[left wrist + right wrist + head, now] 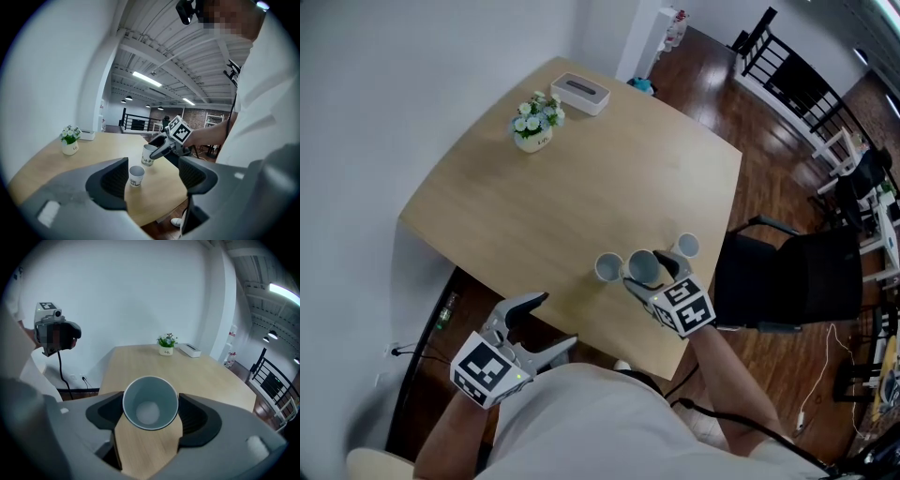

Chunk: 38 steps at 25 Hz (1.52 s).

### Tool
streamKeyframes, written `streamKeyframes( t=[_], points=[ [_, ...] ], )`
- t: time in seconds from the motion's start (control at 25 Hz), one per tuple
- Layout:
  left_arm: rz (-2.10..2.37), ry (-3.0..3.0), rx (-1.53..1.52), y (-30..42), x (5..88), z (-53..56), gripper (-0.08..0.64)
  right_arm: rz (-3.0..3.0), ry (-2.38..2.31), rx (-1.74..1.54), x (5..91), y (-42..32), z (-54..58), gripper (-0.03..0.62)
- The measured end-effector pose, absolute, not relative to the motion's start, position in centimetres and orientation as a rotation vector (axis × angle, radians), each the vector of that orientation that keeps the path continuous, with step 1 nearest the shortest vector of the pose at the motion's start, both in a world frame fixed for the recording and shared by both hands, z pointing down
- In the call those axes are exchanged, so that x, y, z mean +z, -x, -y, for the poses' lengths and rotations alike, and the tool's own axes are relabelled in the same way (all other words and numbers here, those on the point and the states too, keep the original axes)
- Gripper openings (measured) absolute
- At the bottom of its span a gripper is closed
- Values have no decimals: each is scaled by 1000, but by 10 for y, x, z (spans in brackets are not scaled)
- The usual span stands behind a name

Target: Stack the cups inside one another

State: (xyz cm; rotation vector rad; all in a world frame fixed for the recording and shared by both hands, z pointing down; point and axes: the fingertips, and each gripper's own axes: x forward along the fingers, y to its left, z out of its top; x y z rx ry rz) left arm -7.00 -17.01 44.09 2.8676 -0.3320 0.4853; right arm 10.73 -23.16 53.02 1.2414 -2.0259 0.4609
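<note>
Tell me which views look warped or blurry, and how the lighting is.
Head view: wide-angle bowing of the table edges, even light, faint shadows. Left gripper view: fisheye with black corners, bright ceiling strip lights. Right gripper view: same fisheye rim; the paper cup is sharp, the wood under it smeared.

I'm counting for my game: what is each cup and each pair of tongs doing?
Middle cup: empty, tilted, gripped by the right tongs.
Right tongs: shut on the middle cup.
Left cup: upright on the table.
Far cup: upright on the table.
Left tongs: open, holding nothing.
</note>
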Motion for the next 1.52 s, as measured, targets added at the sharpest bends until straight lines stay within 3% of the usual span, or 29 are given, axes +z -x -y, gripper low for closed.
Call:
streamKeyframes(
  t=[0.96,1.24,1.52],
  points=[
    [333,-2852,489,79,449,193,351,2058,-1171,481,555,-76,258,376],
    [289,-2861,485,55,445,184,353,1998,-1250,476,547,-115,232,376],
    [355,-2850,430,18,438,173,366,1843,-1427,488,565,-219,219,376]
  ],
)
